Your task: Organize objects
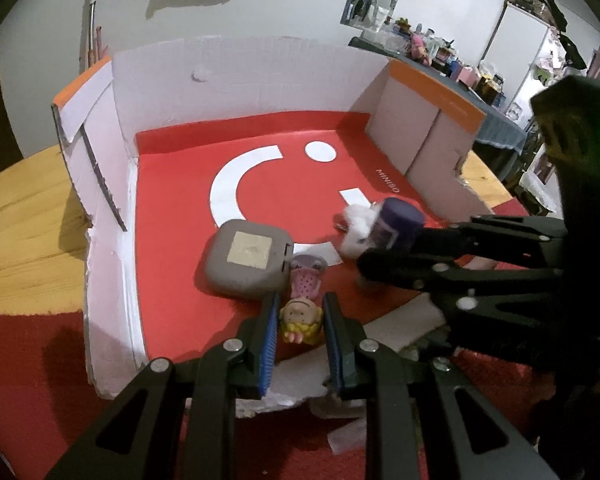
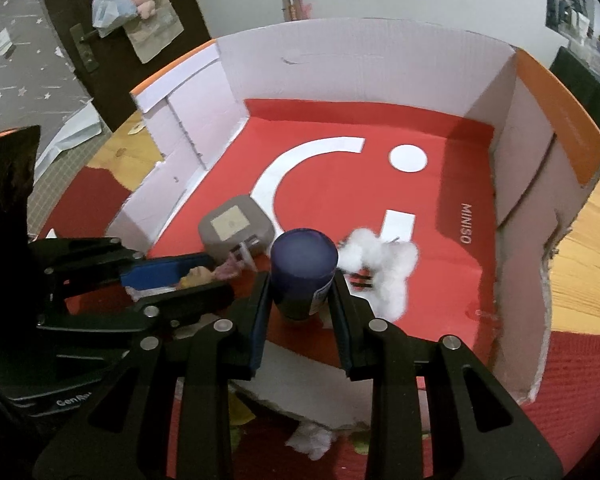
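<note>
Two claws reach into the white-walled cardboard box (image 1: 228, 80) over its torn near edge. Between the left claw's (image 1: 300, 322) blue pads lies a small yellow-dressed doll figurine (image 1: 300, 320), gripped, beside a grey square case (image 1: 246, 258). Clamped in the right claw (image 2: 302, 280) stands a purple-capped bottle (image 2: 303, 266), with white cotton fluff (image 2: 384, 264) just beside.
</note>
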